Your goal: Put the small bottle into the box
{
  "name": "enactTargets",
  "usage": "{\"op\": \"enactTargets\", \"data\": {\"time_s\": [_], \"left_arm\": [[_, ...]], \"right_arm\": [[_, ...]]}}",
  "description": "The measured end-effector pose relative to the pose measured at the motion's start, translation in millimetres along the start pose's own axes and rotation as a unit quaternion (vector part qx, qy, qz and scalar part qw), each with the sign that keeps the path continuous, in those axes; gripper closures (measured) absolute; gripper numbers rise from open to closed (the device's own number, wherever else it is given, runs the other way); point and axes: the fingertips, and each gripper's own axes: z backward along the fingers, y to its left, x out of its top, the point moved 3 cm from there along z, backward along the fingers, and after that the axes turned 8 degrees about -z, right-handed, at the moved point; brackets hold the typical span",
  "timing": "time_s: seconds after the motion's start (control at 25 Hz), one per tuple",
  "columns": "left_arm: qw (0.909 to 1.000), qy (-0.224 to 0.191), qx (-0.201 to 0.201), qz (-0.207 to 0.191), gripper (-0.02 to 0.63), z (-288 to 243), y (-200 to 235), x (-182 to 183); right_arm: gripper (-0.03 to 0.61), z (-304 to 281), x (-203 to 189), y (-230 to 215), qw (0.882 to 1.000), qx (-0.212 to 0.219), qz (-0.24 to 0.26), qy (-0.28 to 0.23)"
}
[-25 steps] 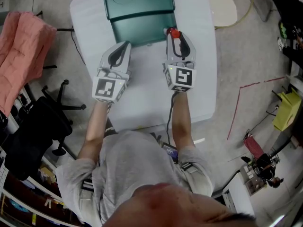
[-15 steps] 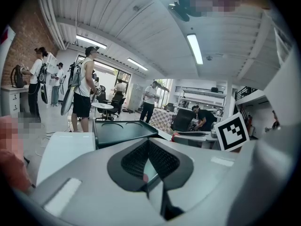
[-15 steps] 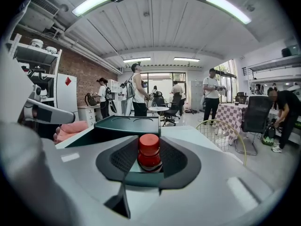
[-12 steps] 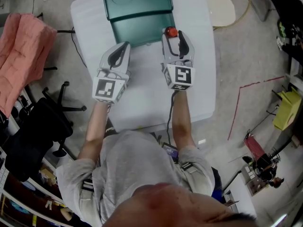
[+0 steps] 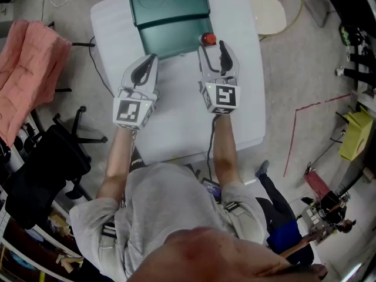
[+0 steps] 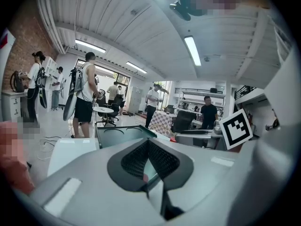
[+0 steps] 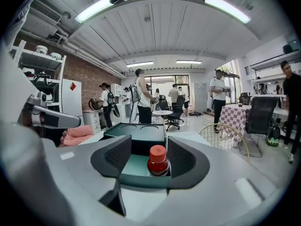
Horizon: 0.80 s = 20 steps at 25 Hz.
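Observation:
The small bottle (image 5: 208, 38) with a red cap (image 7: 157, 152) stands upright at the right front corner of the dark green box (image 5: 176, 37), seemingly inside it. The box's lid (image 5: 169, 2) lies open behind. My right gripper (image 5: 214, 47) is open just in front of the bottle; its jaws have just been opening. In the right gripper view the bottle stands between the pads (image 7: 117, 157) without touching them. My left gripper (image 5: 149, 62) hovers before the box's left front edge, its jaws together and holding nothing. The box (image 6: 120, 135) shows beyond that gripper (image 6: 148, 147).
The box sits at the far end of a white table (image 5: 182, 116). A pink cloth (image 5: 29, 63) lies over a chair at the left, a black office chair (image 5: 47, 157) below it. A white stool (image 5: 267, 10) stands at the far right. Several people stand in the room beyond.
The right gripper's jaws have spread apart and let go of the bottle, which stays standing at the box's corner. Both grippers have lifted slightly.

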Motion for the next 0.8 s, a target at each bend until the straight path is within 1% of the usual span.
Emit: {"op": "enactTargets", "data": {"time_s": [0.28,0.48,0.8], "left_arm": [[0.9999,-0.012,0.004,-0.007,0.603,22,-4,9],[0.9997,-0.024,0.005,-0.009,0.603,41,-10,17],[0.999,-0.04,0.011,-0.013,0.603,71,-20,35]], "right_arm": [[0.356,28,9,14,1.0,-0.002,0.008,-0.014],[0.413,52,20,25,0.999,-0.003,0.015,-0.031],[0.469,88,37,39,0.998,-0.007,0.016,-0.055]]}}
